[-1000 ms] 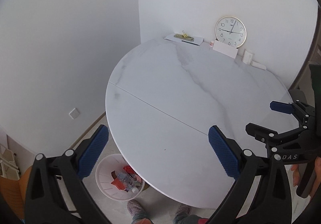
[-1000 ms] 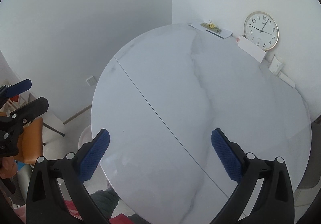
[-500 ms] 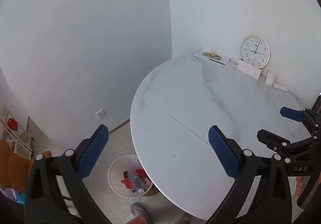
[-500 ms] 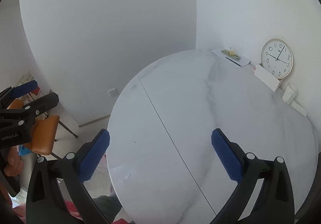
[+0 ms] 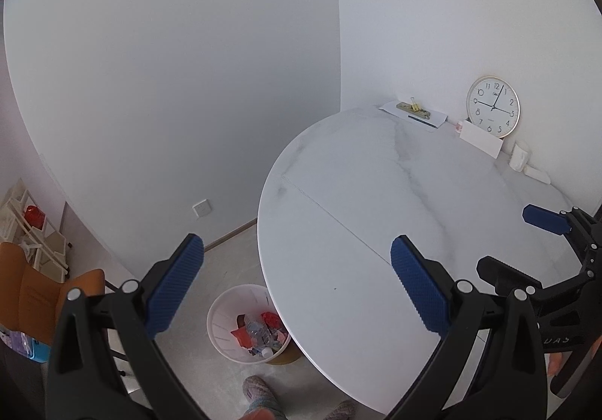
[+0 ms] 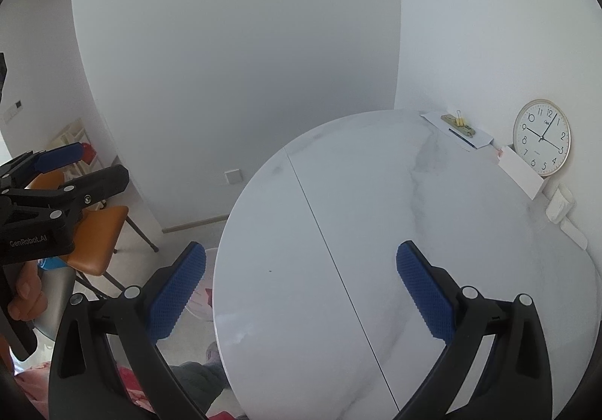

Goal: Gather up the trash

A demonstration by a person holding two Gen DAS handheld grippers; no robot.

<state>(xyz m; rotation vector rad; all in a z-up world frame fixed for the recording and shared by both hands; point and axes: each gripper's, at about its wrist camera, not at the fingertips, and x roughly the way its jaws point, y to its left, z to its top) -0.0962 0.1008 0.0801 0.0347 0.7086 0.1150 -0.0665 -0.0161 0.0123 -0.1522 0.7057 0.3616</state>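
White-walled room backing everything. Left gripper [image 5: 297, 288] and right gripper [image 6: 301, 294] are both hanging spread wide, blue ribbed pads gripping nothing, over the round white marble table [image 5: 376, 216]. Left body is reading "GenRobot.AI". White plastic waste bin [image 5: 225, 326] is sitting on the floor at the table edge, holding red wrappers and a clear bottle. Gold-rimmed wall clock [image 6: 541, 137] is leaning at the table's far edge.
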